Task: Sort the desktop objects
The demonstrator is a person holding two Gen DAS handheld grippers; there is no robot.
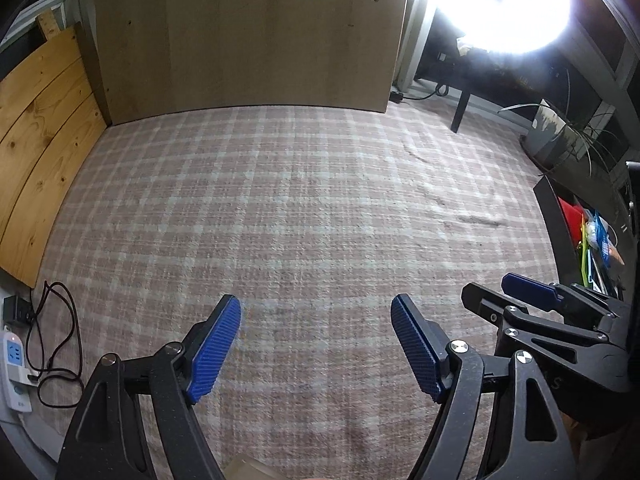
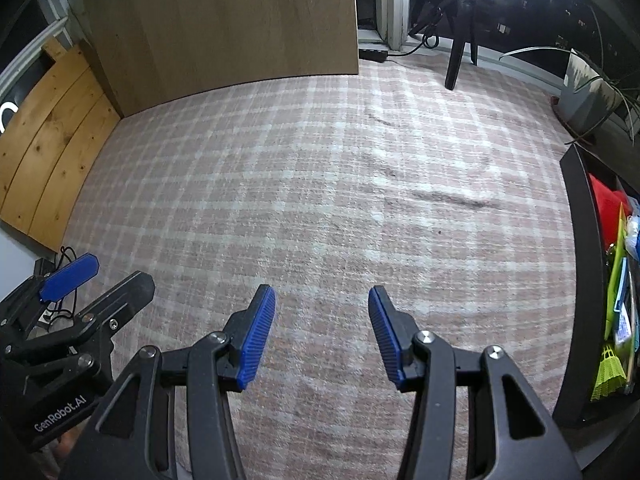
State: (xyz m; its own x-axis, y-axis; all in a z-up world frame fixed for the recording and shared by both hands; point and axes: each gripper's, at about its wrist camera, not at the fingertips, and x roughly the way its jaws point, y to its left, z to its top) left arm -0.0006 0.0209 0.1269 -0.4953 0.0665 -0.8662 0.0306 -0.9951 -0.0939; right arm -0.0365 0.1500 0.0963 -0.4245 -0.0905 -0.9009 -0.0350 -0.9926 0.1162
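Left tongs (image 1: 316,344): your jaws stand wide apart, nothing between the ribbed blue pads, only cloth below.
Right tongs (image 2: 322,332): narrower gap than the left, also empty; blue ridged pads on black arms.
Worktop (image 1: 300,208): covered in a pink-and-white checked cloth, woven and a little fuzzy, with a few creases toward the right.
Black tray (image 2: 580,264): the things to sort lie here, at your right edge of the cloth; flat dark rim, long and narrow.
Tray contents: something red (image 2: 606,204), green and blue sheets, and a yellow-green shuttlecock (image 2: 610,372) with a mesh skirt.
Only in the right view: the shuttlecock, the black tripod legs (image 2: 456,56) at the back, and the lettering on the left tongs' body.
Only in the left view: a white power strip (image 1: 14,364) with a black cable (image 1: 60,340) looped beside it at the left edge, and the full glare of the lamp (image 1: 500,0).
Both views: a pale wood board (image 1: 248,32) standing upright at the back, knotty pine planks (image 1: 40,128) on the left, a grey plant pot (image 2: 588,88) with thin leaves on the right.
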